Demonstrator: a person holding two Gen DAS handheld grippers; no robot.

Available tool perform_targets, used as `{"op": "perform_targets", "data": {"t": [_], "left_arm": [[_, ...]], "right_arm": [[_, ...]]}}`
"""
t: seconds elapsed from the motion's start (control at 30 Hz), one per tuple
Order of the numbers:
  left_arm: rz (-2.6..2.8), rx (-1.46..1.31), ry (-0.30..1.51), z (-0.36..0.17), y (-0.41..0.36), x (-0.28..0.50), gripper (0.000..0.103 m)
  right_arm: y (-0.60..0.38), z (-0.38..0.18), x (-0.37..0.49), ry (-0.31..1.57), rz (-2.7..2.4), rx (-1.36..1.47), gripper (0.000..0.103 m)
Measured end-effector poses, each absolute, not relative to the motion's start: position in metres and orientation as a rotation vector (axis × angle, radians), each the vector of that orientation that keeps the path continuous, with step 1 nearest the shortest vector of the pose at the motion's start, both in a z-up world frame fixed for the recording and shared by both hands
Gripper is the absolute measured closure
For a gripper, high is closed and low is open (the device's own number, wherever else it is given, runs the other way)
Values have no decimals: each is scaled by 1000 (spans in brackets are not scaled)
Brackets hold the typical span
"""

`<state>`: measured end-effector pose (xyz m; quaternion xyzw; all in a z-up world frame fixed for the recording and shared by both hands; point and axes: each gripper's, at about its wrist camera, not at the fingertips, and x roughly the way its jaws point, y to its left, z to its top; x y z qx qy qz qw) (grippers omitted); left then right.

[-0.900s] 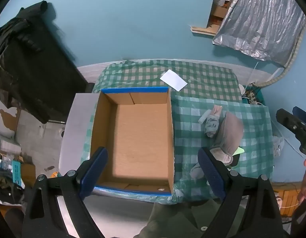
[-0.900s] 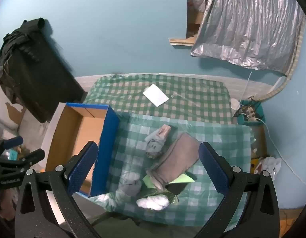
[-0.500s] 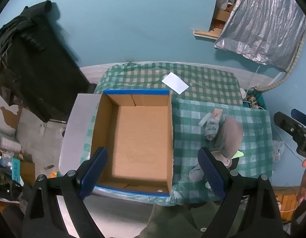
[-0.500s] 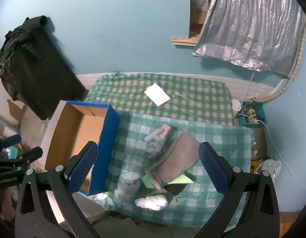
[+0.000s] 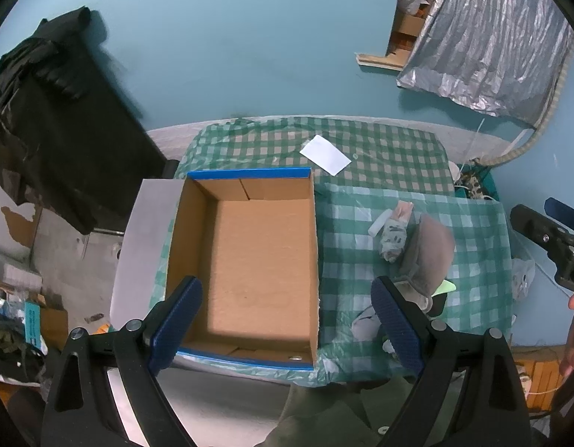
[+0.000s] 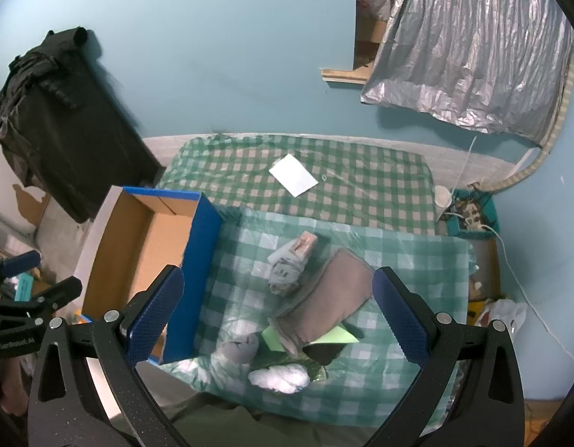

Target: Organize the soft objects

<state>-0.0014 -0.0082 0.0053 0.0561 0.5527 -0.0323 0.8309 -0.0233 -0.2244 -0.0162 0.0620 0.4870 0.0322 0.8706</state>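
Both tongs hung wide apart and empty above a table in green checked cloth (image 6: 361,171): the left gripper (image 5: 285,320) over an open cardboard box (image 5: 264,260) at the table's left, the right gripper (image 6: 276,324) over the soft objects beside it, where a folded grey cloth (image 6: 331,294), a patterned sock bundle (image 6: 287,268), a grey sock (image 6: 238,348) and a white wad (image 6: 279,376) lay close together; a white card (image 6: 292,175) lay farther back

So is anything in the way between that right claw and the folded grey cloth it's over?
Nothing visible. The right gripper is open above the folded grey cloth, with clear air between them. Rolled socks lie against the cloth's left edge, not over it.
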Motion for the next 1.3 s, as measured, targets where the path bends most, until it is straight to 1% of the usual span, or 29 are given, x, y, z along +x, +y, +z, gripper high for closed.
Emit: {"op": "perform_targets", "data": {"t": [0.53, 1.3], "left_arm": [[-79, 156, 1178, 3, -17, -4, 10], [-91, 176, 1182, -3, -24, -4, 10]], "right_arm": [[-234, -26, -32, 1026, 70, 135, 2], [-232, -25, -26, 1035, 70, 132, 2]]}}
